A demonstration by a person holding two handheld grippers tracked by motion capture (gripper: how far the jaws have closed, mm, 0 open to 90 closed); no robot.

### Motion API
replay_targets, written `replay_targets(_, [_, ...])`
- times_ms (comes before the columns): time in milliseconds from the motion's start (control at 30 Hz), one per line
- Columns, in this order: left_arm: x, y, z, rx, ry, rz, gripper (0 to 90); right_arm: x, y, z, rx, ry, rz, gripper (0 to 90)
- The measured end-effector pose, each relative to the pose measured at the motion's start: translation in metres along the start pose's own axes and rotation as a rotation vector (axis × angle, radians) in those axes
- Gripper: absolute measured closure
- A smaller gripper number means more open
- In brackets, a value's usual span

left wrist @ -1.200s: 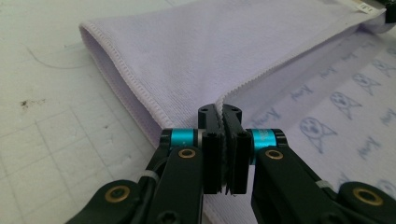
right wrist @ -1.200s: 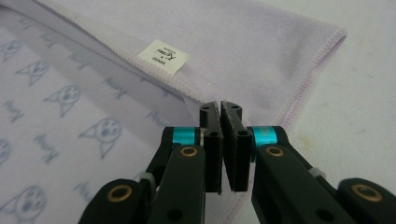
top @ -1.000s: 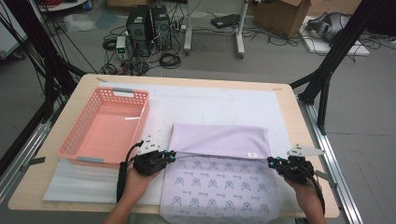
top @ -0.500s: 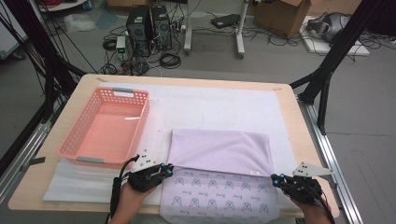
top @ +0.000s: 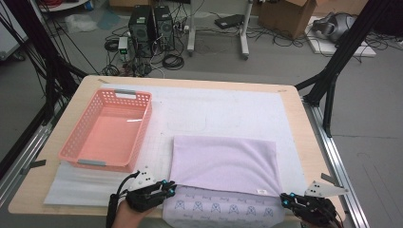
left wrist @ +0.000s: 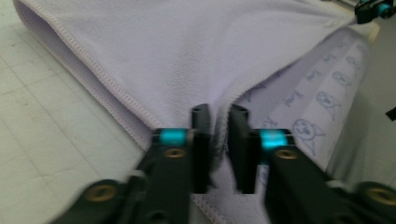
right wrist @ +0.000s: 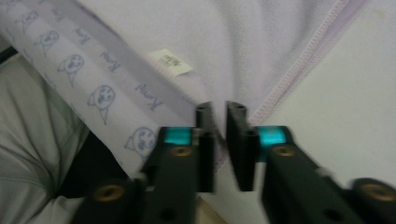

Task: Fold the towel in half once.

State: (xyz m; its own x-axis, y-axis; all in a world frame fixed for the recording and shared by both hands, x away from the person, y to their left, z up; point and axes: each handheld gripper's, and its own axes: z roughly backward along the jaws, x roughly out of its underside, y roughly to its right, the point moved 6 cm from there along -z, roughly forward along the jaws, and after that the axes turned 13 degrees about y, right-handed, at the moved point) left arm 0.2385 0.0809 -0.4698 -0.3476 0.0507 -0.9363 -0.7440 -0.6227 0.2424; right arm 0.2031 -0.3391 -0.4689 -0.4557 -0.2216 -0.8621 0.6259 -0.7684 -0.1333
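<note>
- The left claw (top: 167,186), at the near edge of the worktop in the high view, has its black jaws drawn narrow on the near left corner of the lilac cloth with a plain upper side and a printed cat-face underside (top: 223,164); in the left gripper view (left wrist: 219,135) the stitched hem runs down into the slim gap between the jaws.
- The right claw (top: 286,199) sits at the near right corner of the same cloth; in the right gripper view (right wrist: 220,126) the jaws stand close together with the hem passing between them, and a small white care label (right wrist: 169,62) lies just beyond.
- The cloth lies folded over on the white gridded mat (top: 228,107), the plain layer flat on top and a printed strip showing along the near edge, between the two claws.
- To the left, near the cloth but apart from it, a salmon-pink plastic lattice basket with grey handles (top: 76,142) sits on the mat.
- The pale wooden worktop (top: 304,142) shows around the mat.
- Beyond the far edge, black computer towers (top: 152,21) and loose cables stand on the grey floor (top: 370,104), with a cardboard box (top: 290,14) further right.
</note>
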Motion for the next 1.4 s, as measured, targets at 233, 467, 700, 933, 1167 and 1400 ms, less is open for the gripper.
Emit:
replay_targets(233, [-0.029, -0.036, -0.014, -0.088, 0.093, 0.080, 47.8, -0.023, 0.026, -0.006, 0.106, 0.110, -0.112, 68.3])
replay_targets(467, [-0.013, -0.055, -0.054, -0.143, -0.076, 0.095, 55.0, -0.025, 0.044, -0.054, 0.198, 0.042, -0.089, 74.5])
replay_targets(700, [-0.011, -0.043, -0.054, -0.208, -0.103, -0.026, 85.9, -0.023, 0.040, -0.055, 0.201, 0.015, -0.065, 87.2])
replay_targets(933, [-0.021, -0.038, -0.024, -0.131, -0.039, 0.065, 85.9, -0.025, 0.031, -0.029, 0.170, 0.054, -0.100, 87.2])
replay_targets(1167, [-0.013, -0.025, -0.001, -0.069, -0.051, 0.106, 85.9, -0.020, 0.013, -0.007, 0.115, 0.049, -0.112, 87.2])
replay_targets(1400, [-0.006, -0.016, 0.006, -0.034, -0.056, 0.103, 83.7, -0.006, 0.002, 0.003, 0.082, 0.011, -0.131, 86.5])
